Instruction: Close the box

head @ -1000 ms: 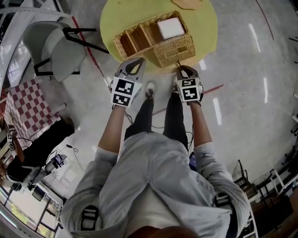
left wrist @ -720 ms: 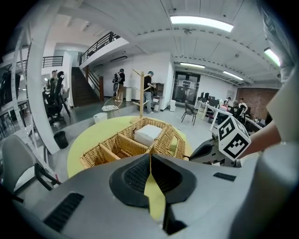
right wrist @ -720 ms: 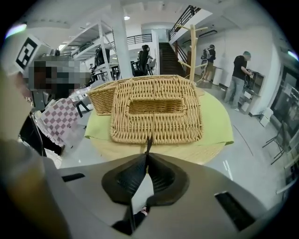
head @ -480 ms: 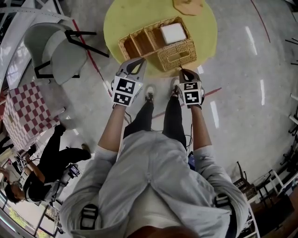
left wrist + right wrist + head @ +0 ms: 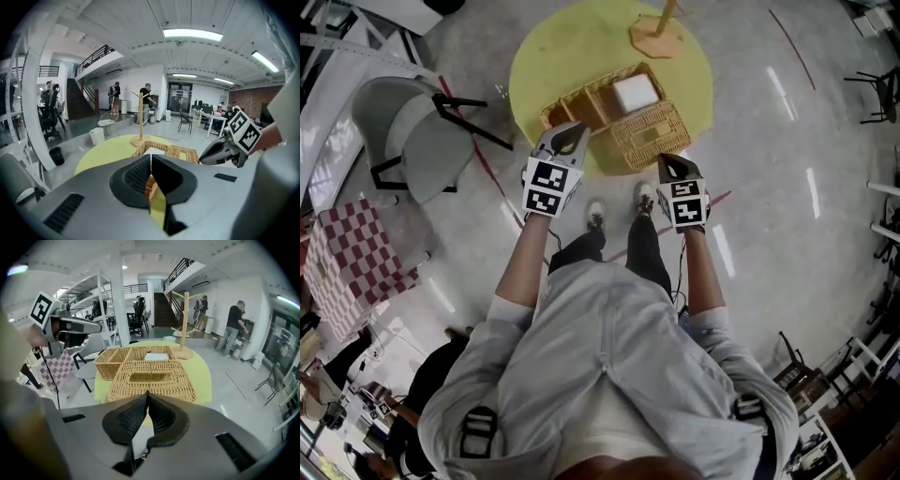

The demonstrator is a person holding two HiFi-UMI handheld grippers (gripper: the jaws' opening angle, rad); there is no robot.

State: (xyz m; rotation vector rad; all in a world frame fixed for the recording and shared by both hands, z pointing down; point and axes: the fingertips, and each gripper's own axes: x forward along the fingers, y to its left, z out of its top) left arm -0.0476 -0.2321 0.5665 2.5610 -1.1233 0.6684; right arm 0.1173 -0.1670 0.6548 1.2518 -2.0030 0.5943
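An open, office-like hall: a staircase (image 5: 77, 99) to a railed mezzanine (image 5: 96, 55), desks (image 5: 215, 118), ceiling strip lights (image 5: 192, 33).

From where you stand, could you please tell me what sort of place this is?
Probably an open-plan workshop or lab hall: a staircase up to a railed mezzanine, strip lights overhead, and desks beyond the yellow table.

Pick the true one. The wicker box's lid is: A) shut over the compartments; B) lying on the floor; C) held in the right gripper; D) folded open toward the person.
D: the lid lies spread out in front of the wicker box, which stands uncovered.
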